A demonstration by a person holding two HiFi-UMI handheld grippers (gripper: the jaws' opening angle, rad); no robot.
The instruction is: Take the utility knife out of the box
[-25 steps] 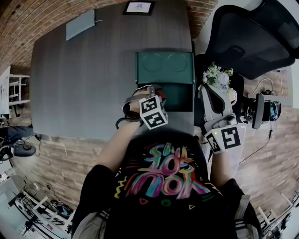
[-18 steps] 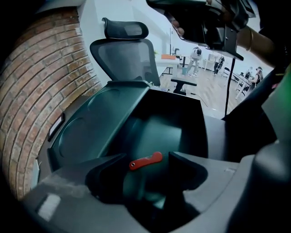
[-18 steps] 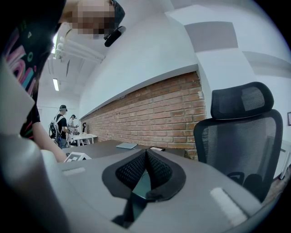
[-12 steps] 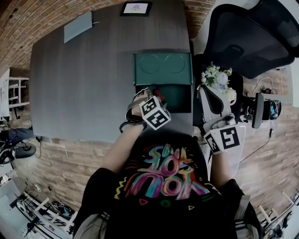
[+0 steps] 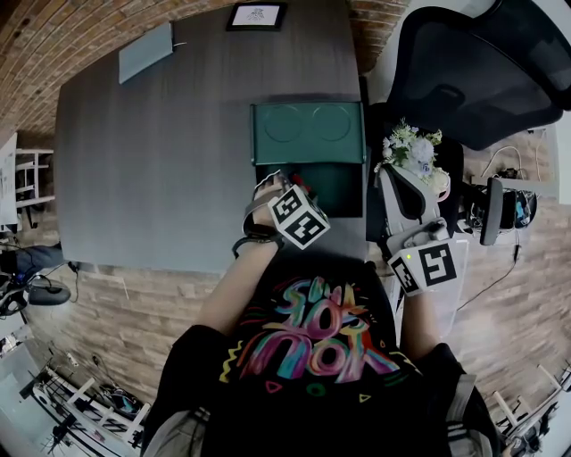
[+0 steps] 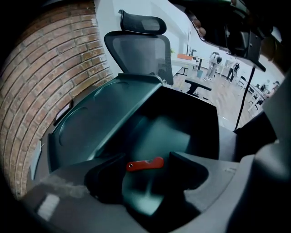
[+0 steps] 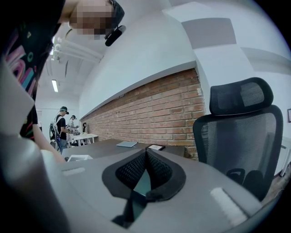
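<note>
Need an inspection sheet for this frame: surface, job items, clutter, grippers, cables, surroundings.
Surface: dark table.
Job's things: green box open at the table's near right edge, lid flipped back; red knife lies on its floor.
Clutter: grey pad and framed card at the far edge.
Grippers: left gripper over the box, jaws have just been opening and stand wide, knife seen between them but not gripped; right gripper off the table's right side, shut, empty.
Cables: thin cable on the floor at right.
Surroundings: mesh chair, flowers, brick wall, people far off.
</note>
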